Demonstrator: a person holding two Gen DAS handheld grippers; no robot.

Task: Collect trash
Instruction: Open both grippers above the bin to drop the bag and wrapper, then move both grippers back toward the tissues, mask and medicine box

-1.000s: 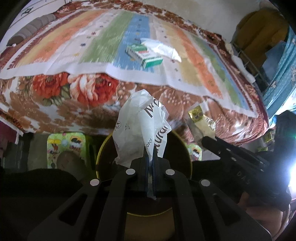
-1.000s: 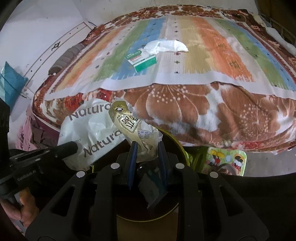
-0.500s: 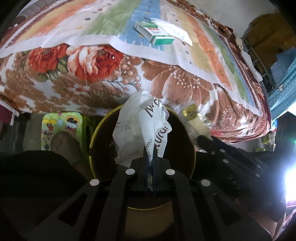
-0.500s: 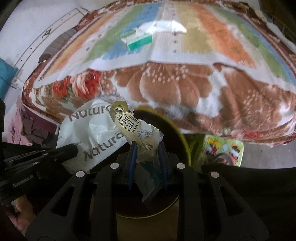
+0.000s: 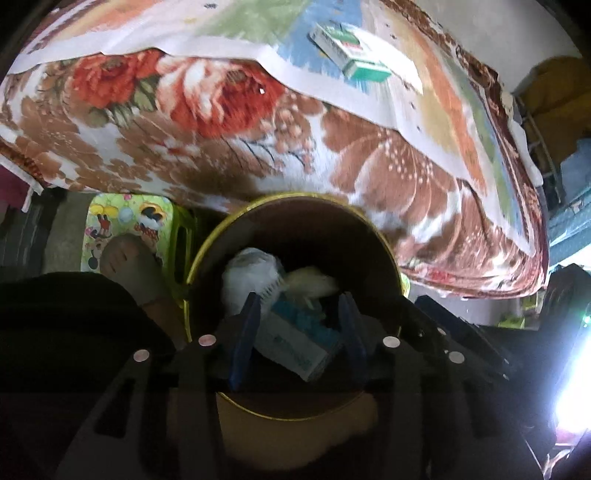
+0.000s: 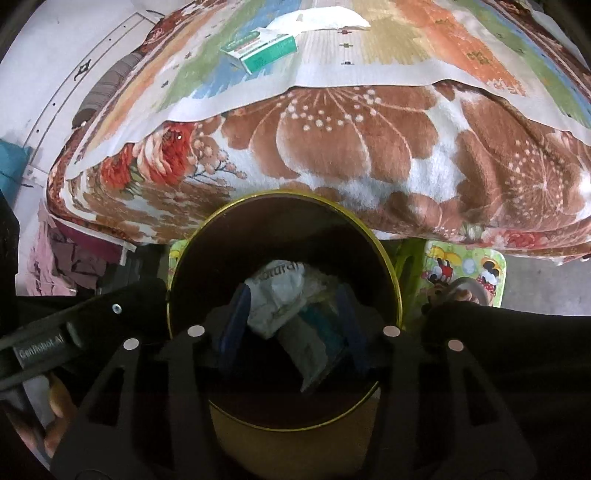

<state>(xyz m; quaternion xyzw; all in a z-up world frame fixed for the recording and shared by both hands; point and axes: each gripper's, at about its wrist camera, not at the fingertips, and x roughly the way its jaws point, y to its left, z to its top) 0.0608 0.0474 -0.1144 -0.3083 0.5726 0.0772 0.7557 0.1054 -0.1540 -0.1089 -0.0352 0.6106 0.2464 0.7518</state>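
My left gripper [image 5: 297, 332] and right gripper [image 6: 291, 325] hang over the bin [image 6: 388, 258] at lower centre, jaws opening and released, gripping nothing. Inside lie a crumpled white bag [image 6: 275, 295] and a teal-and-white box [image 5: 295, 339], its long axis slanting toward lower right.

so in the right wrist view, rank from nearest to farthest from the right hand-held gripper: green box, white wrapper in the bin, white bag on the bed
1. white wrapper, in the bin, between the fingers
2. green box, on the bed, upper left
3. white bag, just behind the box
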